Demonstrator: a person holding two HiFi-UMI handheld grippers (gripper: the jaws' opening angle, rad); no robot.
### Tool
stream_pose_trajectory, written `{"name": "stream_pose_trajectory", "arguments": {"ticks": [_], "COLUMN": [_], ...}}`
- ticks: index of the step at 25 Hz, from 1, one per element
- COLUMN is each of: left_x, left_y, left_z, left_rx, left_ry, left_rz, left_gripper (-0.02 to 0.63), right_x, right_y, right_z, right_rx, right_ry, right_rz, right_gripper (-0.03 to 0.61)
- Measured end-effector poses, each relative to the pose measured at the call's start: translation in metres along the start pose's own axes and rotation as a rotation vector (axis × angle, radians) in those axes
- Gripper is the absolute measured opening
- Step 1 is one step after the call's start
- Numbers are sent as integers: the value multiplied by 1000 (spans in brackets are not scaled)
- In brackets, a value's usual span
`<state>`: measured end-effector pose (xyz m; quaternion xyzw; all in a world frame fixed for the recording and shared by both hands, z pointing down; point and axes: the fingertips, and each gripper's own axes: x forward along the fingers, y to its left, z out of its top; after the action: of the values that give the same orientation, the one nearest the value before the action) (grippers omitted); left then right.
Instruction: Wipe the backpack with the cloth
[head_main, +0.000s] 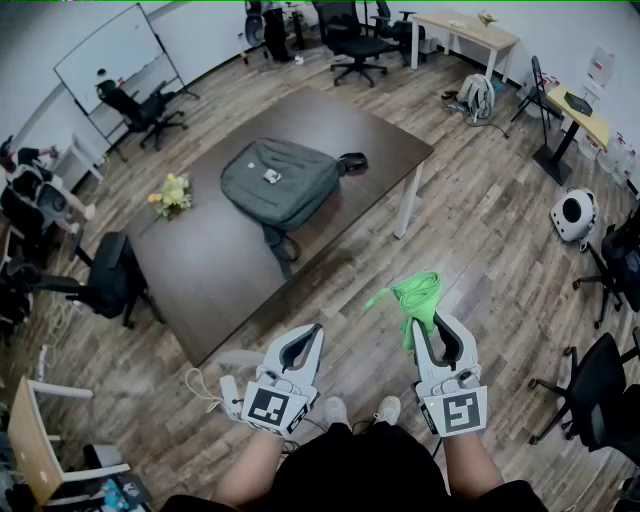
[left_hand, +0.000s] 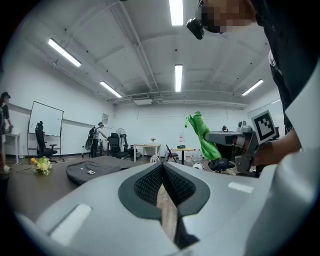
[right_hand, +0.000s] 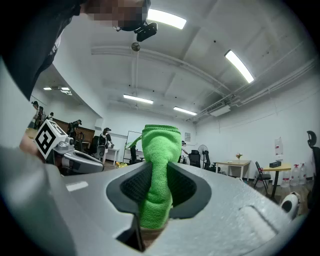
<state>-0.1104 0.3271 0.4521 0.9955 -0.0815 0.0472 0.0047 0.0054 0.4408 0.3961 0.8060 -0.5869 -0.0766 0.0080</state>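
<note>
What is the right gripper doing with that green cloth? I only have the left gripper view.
Observer: The right gripper has its jaws shut on the cloth, which bunches up above them.
Operator: Is the backpack within reach?
Observer: Probably not; the head view shows the backpack lying on the table, ahead of the left gripper and right gripper, both over the floor.
Operator: Any loose straps?
Observer: One strap trails toward the near table edge.

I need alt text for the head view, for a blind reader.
The right gripper holds a green cloth while the left gripper is shut and empty, both short of a dark table where a grey backpack lies near yellow flowers.
</note>
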Motion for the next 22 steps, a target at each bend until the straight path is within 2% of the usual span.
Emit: {"name": "stream_pose_trajectory", "arguments": {"ticks": [4,15,18,22], "left_x": [-10,-32,-37,-34], "left_y": [10,20,24,35], "left_z": [3,-2,-11,-30], "left_rx": [2,2,5,-29], "left_ry": [-7,-5,8,44], "left_rz": [-2,-49,-59,-47], "left_gripper": [18,18,18,18], "right_x": [0,0,-2,4], "right_y": [11,34,34,28], "right_z": [-4,5,7,-10], "right_rx": [-2,27,21,44], "right_ry": [40,47,52,90], "right_rz": [-8,-35,-63,-72], "right_gripper": [94,100,101,101]}}
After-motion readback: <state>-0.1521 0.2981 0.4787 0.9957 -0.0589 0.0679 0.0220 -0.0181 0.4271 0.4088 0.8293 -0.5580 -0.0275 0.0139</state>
